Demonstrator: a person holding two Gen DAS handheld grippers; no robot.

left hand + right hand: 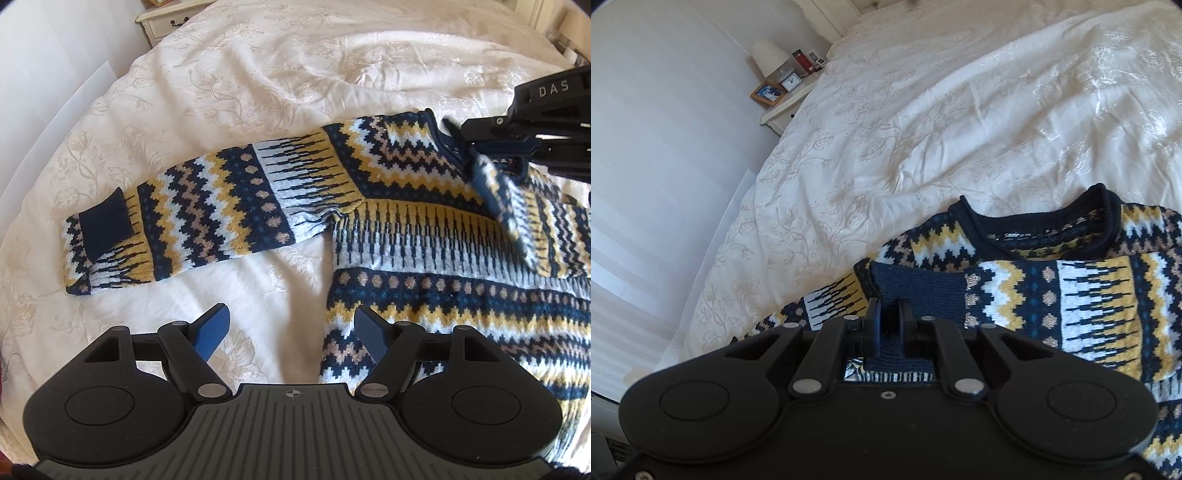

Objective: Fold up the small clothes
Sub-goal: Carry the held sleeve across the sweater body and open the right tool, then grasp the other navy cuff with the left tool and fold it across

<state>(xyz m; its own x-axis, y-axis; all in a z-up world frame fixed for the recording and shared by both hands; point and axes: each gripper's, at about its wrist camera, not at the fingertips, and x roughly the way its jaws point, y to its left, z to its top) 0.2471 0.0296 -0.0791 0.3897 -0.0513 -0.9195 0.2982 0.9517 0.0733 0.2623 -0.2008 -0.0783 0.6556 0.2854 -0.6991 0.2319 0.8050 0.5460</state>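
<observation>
We see a navy, mustard, white and tan zigzag-patterned knitted sweater [424,206] spread flat on a cream floral-embroidered bedspread [240,85], filling the centre and right of the left wrist view. One sleeve [207,218] lies stretched out toward the left of that frame, its navy ribbed cuff [105,225] turned back on itself. We judge it is laid out this way so it can be folded inward next.

The other sleeve is already brought across the chest. In the right wrist view its navy cuff [919,288] lies just below the round navy neckline [1089,206], and the right gripper [889,317] sits over it at lower centre. Its jaws stand narrowly apart with the cuff fabric between them. Whether the pads still pinch the knit we cannot tell, since the gap is dark and partly hidden by the tool body.

The left gripper [291,332] hangs at the bottom of its own view with its jaws wide apart. It holds nothing. One finger is above bare bedspread, the other above the sweater's side edge. It seems placed to go for the outstretched sleeve.
</observation>
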